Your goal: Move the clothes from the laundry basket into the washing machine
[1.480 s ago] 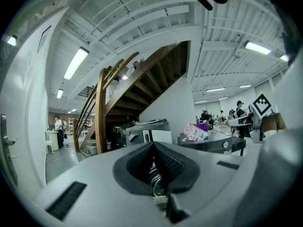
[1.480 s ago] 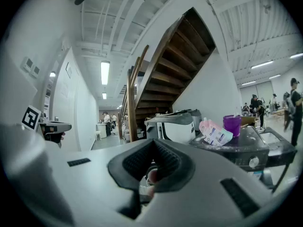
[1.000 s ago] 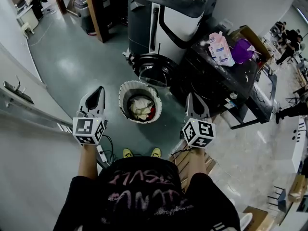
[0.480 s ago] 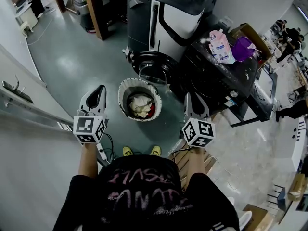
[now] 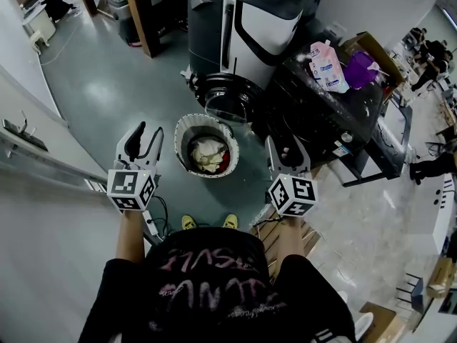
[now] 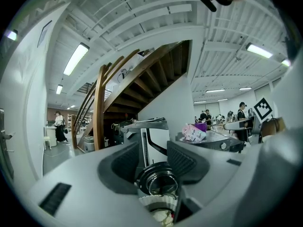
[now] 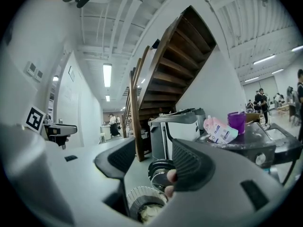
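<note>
A round white laundry basket [image 5: 181, 131] stands on the grey floor in front of me, with light and red clothes [image 5: 211, 153] inside. Behind it is the washing machine [image 5: 253, 31], its round door [image 5: 227, 100] swung open low at the front. My left gripper [image 5: 145, 138] hovers left of the basket and my right gripper [image 5: 285, 147] to its right, both held above floor level. The jaws of both are opening, with nothing between them. In the left gripper view the basket [image 6: 158, 203] and door [image 6: 160, 182] show between the left gripper [image 6: 150, 161] jaws. In the right gripper view the basket [image 7: 138, 198] lies below the right gripper [image 7: 152, 161].
A black table [image 5: 314, 123] right of the machine carries a pink detergent pouch [image 5: 327, 70] and a purple item [image 5: 360, 70]. A wooden stair post [image 5: 146, 16] rises at the back left. A white wall with a rail [image 5: 28, 156] runs along the left. People [image 5: 425, 56] stand far right.
Both grippers' jaws have spread apart from shut. Neither hand has shifted noticeably, and the basket and clothes are unmoved.
</note>
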### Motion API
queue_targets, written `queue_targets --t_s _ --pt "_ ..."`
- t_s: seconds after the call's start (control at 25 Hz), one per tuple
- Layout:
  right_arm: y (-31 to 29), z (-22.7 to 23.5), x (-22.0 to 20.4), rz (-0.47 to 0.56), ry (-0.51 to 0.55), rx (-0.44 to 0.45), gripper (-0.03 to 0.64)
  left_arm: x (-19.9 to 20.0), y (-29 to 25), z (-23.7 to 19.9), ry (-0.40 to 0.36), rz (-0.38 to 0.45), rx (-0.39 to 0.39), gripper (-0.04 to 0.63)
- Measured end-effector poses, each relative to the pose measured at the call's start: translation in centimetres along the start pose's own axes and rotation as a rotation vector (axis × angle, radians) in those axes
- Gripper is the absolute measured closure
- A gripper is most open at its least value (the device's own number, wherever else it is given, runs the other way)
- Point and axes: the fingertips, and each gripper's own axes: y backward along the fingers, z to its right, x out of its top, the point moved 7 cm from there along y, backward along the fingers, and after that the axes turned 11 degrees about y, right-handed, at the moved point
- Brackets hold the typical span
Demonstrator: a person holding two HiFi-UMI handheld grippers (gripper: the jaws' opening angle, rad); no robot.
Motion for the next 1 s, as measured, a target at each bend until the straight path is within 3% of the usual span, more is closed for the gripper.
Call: queue_targets --t_s 0.12,0.56,1.0 --pt "0.0 0.0 0.0 0.007 -0.003 0.017 0.332 0.1 0.1 0.3 0.0 0.002 -0.003 0.38" --pt "0.8 0.9 -0.5 0.017 -0.021 0.037 0.276 -0.4 0.3 1.4 0.013 -0.013 -0.007 0.345" --pt "1.0 4.3 -2.1 0.006 -0.059 0.078 0.273 -1.3 -0.6 5.5 -0.021 -0.051 -0.002 0.345"
